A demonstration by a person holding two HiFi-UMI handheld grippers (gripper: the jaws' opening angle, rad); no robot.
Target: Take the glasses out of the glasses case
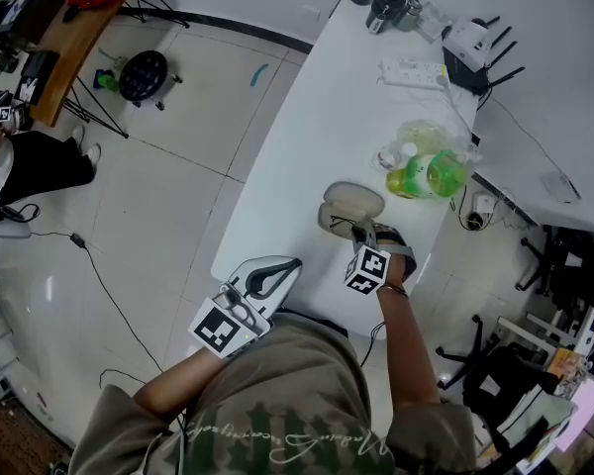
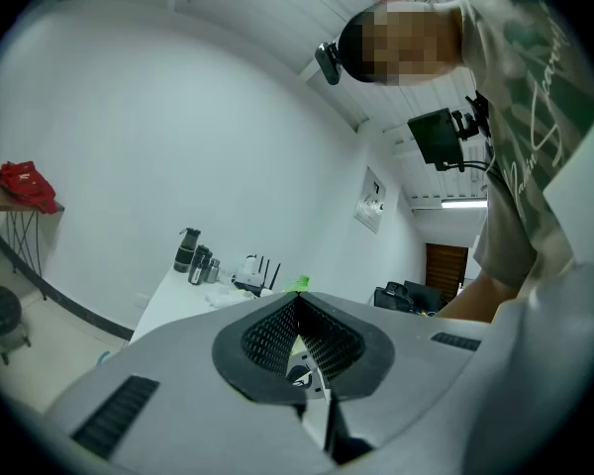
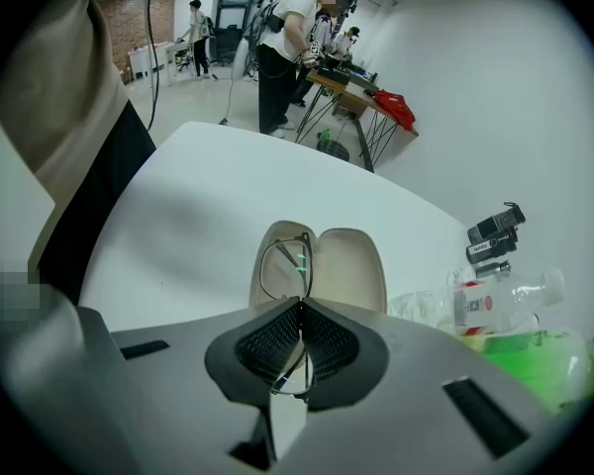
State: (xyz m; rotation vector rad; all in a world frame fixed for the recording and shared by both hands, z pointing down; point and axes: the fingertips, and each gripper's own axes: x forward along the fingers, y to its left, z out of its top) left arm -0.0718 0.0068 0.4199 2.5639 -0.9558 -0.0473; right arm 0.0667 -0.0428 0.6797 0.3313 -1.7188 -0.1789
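An open beige glasses case point(image 1: 353, 203) point(image 3: 348, 265) lies on the white table point(image 1: 317, 117), both halves facing up. My right gripper point(image 1: 359, 234) point(image 3: 299, 310) is just in front of it, shut on the thin dark-framed glasses point(image 3: 283, 265). One lens sticks out past the jaw tips over the case's left half; the other end of the glasses is pinched between the pads. My left gripper point(image 1: 277, 265) point(image 2: 299, 303) hangs at the table's near edge, left of the case, tilted upward, shut with nothing in it.
Right of the case lies a clear plastic bag with green bottles point(image 1: 428, 171) point(image 3: 535, 349). Farther back are a power strip point(image 1: 413, 70), a white router point(image 1: 467, 40) and dark flasks point(image 1: 381, 3). People stand at a wooden desk point(image 3: 351, 92) across the room.
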